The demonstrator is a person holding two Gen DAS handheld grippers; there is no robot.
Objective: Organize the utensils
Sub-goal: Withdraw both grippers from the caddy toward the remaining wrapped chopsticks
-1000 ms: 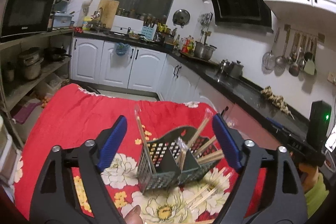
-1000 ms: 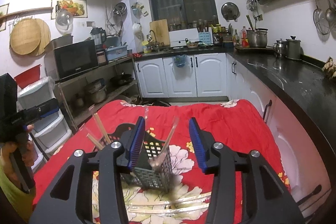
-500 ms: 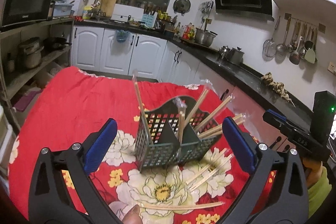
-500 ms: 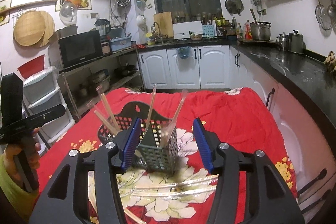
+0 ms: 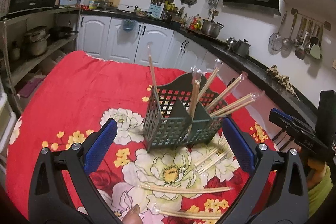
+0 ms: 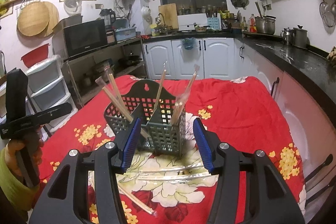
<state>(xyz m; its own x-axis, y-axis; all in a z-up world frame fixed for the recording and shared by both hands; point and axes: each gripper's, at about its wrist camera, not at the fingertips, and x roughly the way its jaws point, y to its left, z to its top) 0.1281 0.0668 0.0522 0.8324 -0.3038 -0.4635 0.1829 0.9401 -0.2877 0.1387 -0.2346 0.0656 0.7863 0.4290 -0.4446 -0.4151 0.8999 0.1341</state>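
Partly done. Caddy (image 5: 178, 119) stands mid-worktop on the red floral cloth (image 5: 69, 87), several wrapped chopstick pairs upright or leaning in its compartments. Loose chopsticks (image 5: 184, 190) lie on the cloth in front, still to load. Left gripper (image 5: 170, 142) fingers spread wide, empty. Right gripper (image 6: 166, 143) fingers half spread, empty.

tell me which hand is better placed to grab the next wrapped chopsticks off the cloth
Probably left. Its fingers stand wide open over loose chopsticks beside the basket. The right gripper, narrower, also has pairs below.
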